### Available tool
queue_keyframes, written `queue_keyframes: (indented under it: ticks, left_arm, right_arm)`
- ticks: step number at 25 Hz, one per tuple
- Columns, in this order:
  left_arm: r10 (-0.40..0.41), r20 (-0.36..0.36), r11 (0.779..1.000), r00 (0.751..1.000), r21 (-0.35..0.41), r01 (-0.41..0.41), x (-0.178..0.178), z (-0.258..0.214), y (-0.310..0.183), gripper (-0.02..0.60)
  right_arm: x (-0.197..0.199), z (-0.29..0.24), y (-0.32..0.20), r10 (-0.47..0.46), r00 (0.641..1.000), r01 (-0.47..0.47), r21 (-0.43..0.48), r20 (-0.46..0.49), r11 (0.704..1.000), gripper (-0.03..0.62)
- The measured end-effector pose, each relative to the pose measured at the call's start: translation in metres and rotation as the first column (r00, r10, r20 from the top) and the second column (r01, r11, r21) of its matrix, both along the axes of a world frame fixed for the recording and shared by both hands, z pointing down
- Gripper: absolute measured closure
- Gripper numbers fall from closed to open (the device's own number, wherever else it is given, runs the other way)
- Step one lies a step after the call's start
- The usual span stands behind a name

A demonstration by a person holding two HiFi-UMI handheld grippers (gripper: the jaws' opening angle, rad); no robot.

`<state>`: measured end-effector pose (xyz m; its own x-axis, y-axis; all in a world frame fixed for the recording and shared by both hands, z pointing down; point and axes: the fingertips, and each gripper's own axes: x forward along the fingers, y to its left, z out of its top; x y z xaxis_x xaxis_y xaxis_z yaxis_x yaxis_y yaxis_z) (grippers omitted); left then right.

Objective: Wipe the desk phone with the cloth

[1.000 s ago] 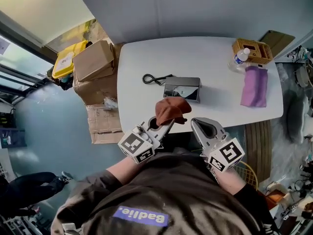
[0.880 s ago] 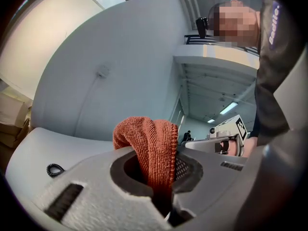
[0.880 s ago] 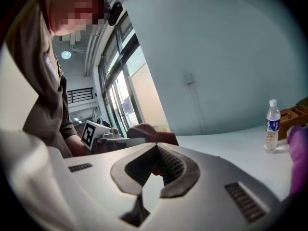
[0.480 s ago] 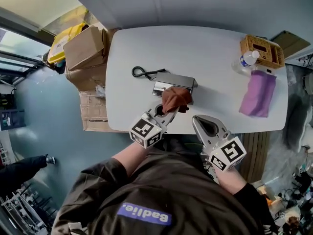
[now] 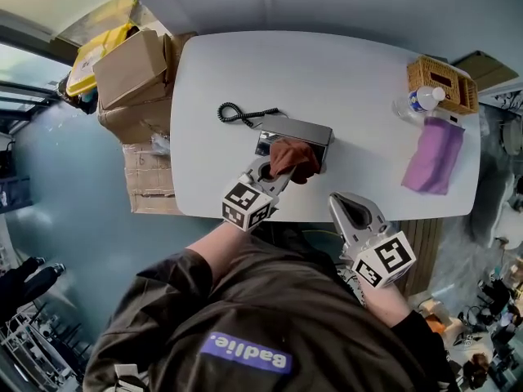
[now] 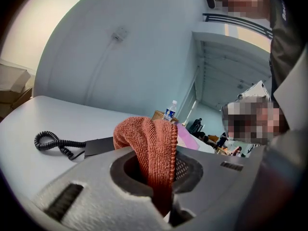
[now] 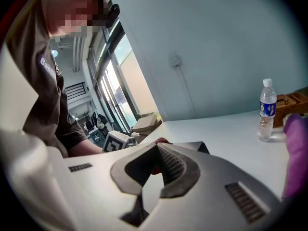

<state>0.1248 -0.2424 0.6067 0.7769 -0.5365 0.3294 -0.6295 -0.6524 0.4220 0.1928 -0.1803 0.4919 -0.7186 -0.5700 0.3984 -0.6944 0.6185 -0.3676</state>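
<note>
Left tongs [image 5: 274, 170] are clamping the cloth [image 6: 147, 146]: jaws shut on a fold, and the rest is bunching up over the tips. Right tongs [image 7: 157, 148] are hovering off the desk's [image 5: 343, 64] near edge with the jaws together and nothing between them.

The phone [image 5: 304, 131] is sitting near the near edge, about midway along it. Its cord [image 5: 237, 114] is trailing toward the left edge. From the head view the cloth is lying over the phone's near side. I cannot tell whether it is pressing on the phone or just above it.

Step in hand, as I am judging it: laying the cloth on the phone and beginning a stroke.

Notes for doing it well:
- I am aiming to put the loose bunch on the phone, not the jaw tips.
- Light pressure and long strokes along the top, since the phone looks free to slide.
- If it is sliding, the right tongs are idle and could be bracing the far side.
- I am steering clear of the cord so it is not snagging or tugging the phone.

Count:
- phone: 1
- cord: 1
- rust cloth: 1
- purple cloth [image 5: 433, 158]: 1, at the right edge
- bottle [image 5: 421, 99]: 1, far right corner
- basket [image 5: 441, 80]: 1, touching or just beside the bottle
- tongs: 2
</note>
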Motion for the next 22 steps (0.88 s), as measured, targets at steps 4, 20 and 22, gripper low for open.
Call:
queue_keyframes:
  ticks: [4, 20, 22]
  left_arm:
    - [-0.008, 0.033, 0.999, 0.999, -0.032, 0.009, -0.03, 0.02, -0.004, 0.549]
    - [0.023, 0.109, 1.0, 0.994, -0.02, -0.02, -0.064, 0.007, -0.029, 0.549]
    - [0.06, 0.075, 0.998, 0.995, 0.012, -0.061, -0.04, -0.014, -0.033, 0.549]
  right_arm:
    - [-0.014, -0.004, -0.003, 0.014, 1.0, -0.014, 0.004, -0.014, 1.0, 0.568]
    - [-0.006, -0.043, -0.004, 0.128, 0.992, -0.126, 0.087, -0.014, 0.988, 0.568]
    - [0.005, -0.047, -0.004, 0.157, 0.988, -0.155, 0.097, -0.008, 0.983, 0.568]
